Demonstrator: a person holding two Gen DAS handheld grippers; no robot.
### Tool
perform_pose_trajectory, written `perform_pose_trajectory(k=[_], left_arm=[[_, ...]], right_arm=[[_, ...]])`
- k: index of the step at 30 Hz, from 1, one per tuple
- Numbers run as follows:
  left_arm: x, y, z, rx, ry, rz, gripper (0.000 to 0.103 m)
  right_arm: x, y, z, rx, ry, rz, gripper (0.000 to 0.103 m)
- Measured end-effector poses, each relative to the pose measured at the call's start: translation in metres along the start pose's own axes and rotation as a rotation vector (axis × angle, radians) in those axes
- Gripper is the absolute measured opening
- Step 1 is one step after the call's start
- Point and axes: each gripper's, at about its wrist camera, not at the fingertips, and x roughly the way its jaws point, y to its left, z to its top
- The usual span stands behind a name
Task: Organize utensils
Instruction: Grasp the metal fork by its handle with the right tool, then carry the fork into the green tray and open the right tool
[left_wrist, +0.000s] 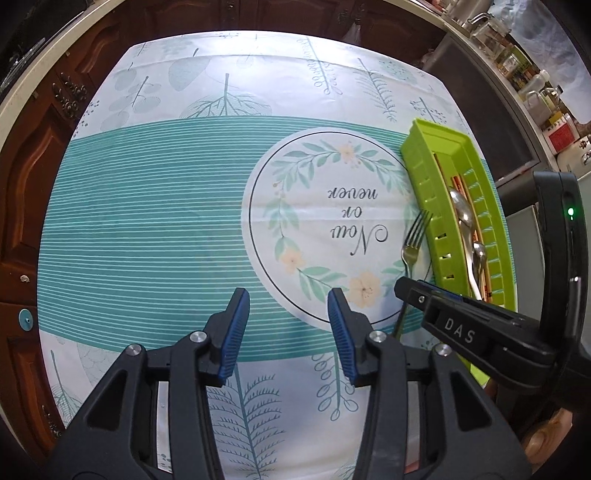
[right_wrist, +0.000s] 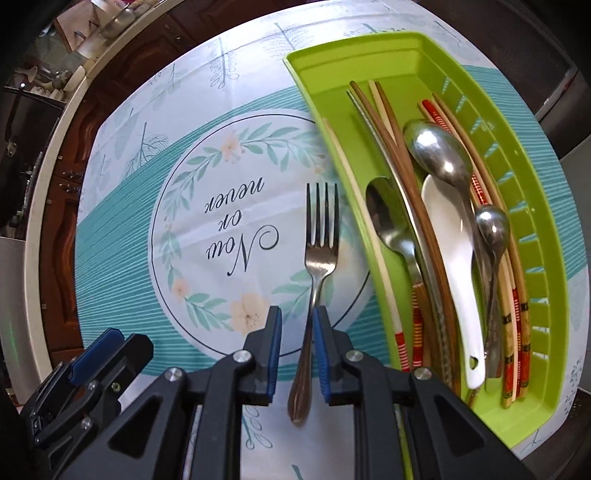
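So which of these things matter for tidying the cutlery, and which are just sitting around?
Part of the job:
fork
green utensil tray
right gripper

Just there:
left gripper
floral tablecloth
counter jars

in the left wrist view the right gripper (left_wrist: 400, 291) covers the near end of the green tray (left_wrist: 421, 177), so the handles of the spoons and chopsticks (left_wrist: 458, 184) there are hidden. the fork (left_wrist: 415, 240), just beside the tray, loses its mid handle behind that gripper. jars (left_wrist: 517, 62) far beyond the tray are too small to identify. in the right wrist view the tray's near corner sits behind the gripper body, and whether both pads (right_wrist: 320, 350) touch the fork cannot be told.
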Motion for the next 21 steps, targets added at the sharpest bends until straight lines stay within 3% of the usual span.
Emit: perform_pose_trajectory(k=[14, 16, 21], left_arm=[[0.009, 0.008, 0.005, -0.021, 0.017, -0.034, 0.041], [0.009, 0.009, 0.004, -0.028, 0.017, -0.038, 0.041], [0.009, 0.010, 0.000, -0.022, 0.026, -0.033, 0.041]], right_arm=[[0.013, 0.031, 0.002, -0.054, 0.002, -0.191, 0.014], [0.013, 0.033, -0.001, -0.053, -0.004, -0.165, 0.005], [0.009, 0.033, -0.009, -0.078, -0.007, -0.074, 0.004]])
